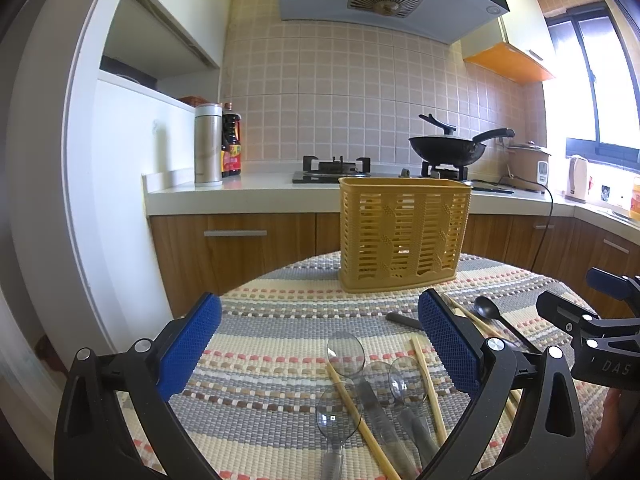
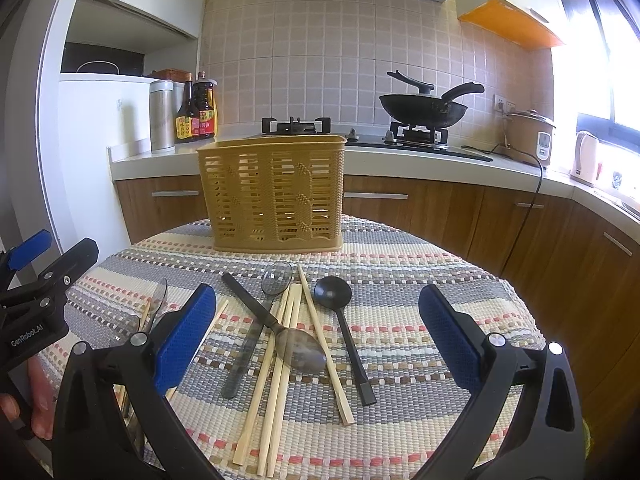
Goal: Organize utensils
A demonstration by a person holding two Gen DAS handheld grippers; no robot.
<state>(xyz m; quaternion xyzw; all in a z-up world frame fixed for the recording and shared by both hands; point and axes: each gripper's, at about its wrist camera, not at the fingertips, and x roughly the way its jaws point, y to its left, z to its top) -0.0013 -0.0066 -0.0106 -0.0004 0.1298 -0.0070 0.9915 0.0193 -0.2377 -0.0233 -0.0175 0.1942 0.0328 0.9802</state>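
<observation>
A yellow slotted utensil basket [image 1: 402, 236] [image 2: 276, 194] stands upright at the far side of the round table. In the left wrist view, clear plastic spoons [image 1: 346, 354] and wooden chopsticks [image 1: 360, 420] lie between the fingers of my open left gripper [image 1: 320, 344]. In the right wrist view, a black spoon [image 2: 334, 292], a metal spoon [image 2: 302, 350], a clear spoon [image 2: 276, 276] and several chopsticks [image 2: 280, 364] lie under my open right gripper [image 2: 318, 328]. Neither gripper holds anything.
A striped woven cloth [image 2: 420, 272] covers the table. Behind it runs a kitchen counter [image 1: 240, 188] with a gas stove [image 1: 332, 168], a wok [image 1: 448, 148], bottles [image 2: 196, 108], a rice cooker [image 2: 528, 136] and a kettle [image 2: 584, 158]. A person's hand [image 2: 36, 400] holds the left gripper.
</observation>
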